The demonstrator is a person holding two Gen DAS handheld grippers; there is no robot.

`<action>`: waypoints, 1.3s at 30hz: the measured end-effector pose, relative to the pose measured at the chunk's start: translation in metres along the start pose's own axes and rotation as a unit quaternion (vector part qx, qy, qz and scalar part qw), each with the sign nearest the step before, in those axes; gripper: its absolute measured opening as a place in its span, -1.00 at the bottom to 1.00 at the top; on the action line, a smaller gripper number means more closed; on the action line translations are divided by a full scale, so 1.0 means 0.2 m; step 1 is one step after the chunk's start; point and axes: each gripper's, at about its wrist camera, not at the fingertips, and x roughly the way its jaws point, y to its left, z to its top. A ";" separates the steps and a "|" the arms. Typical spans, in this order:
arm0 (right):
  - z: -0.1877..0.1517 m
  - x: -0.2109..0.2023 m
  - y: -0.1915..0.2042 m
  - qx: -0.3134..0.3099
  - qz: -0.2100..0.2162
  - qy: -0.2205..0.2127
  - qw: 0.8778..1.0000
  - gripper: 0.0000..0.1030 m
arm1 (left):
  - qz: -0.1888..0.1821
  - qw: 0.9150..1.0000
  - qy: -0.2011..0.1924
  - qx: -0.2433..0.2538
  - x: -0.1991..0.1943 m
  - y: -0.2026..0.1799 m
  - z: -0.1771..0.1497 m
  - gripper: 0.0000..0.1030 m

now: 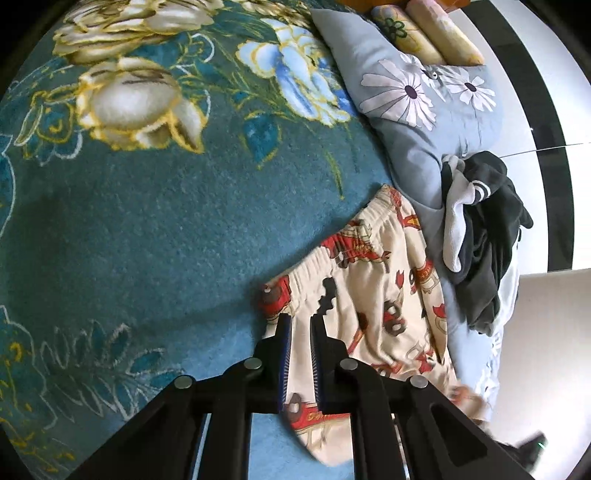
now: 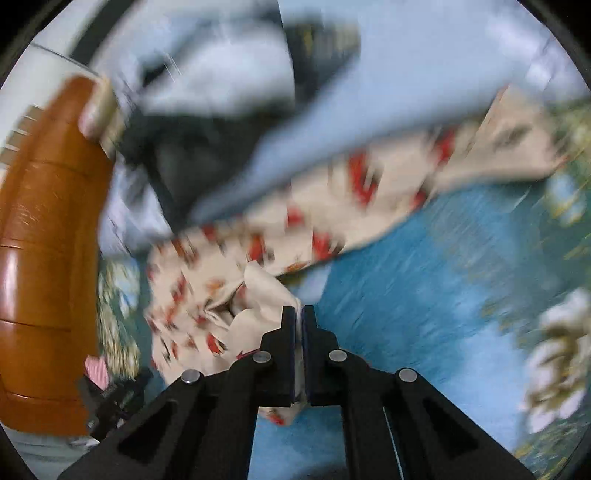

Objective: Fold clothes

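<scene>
Cream shorts with a red cartoon print (image 1: 373,295) lie on a teal floral blanket (image 1: 147,229), elastic waistband toward the upper left. My left gripper (image 1: 301,321) hovers over the waistband corner with a narrow gap between its jaws, holding nothing that I can see. In the blurred right wrist view, my right gripper (image 2: 298,314) is shut on a fold of the same shorts (image 2: 295,221), lifting that end off the blanket (image 2: 424,295).
A grey-blue floral quilt (image 1: 417,122) and a dark grey and white garment (image 1: 480,229) lie just right of the shorts. Rolled pillows (image 1: 428,33) sit at the top. An orange wooden bed frame (image 2: 44,240) stands at the left of the right wrist view.
</scene>
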 end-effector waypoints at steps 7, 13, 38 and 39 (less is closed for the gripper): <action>-0.15 -0.20 -0.25 0.054 -0.075 -0.029 0.995 -0.94 | 0.023 0.999 0.023 -0.028 0.10 0.02 -0.05 -0.02; -0.32 -0.07 -0.70 0.204 -0.087 0.012 0.975 -0.94 | 0.046 0.999 0.025 0.005 0.17 -0.11 -0.05 -0.14; -0.32 -0.15 -0.90 0.203 -0.081 -0.045 0.975 -0.46 | 0.070 0.995 -0.007 0.076 -0.04 -0.18 0.09 -0.89; -0.39 -0.15 -0.99 0.237 -0.069 -0.040 0.968 -0.44 | 0.070 0.995 -0.006 0.076 -0.03 -0.18 0.09 -0.89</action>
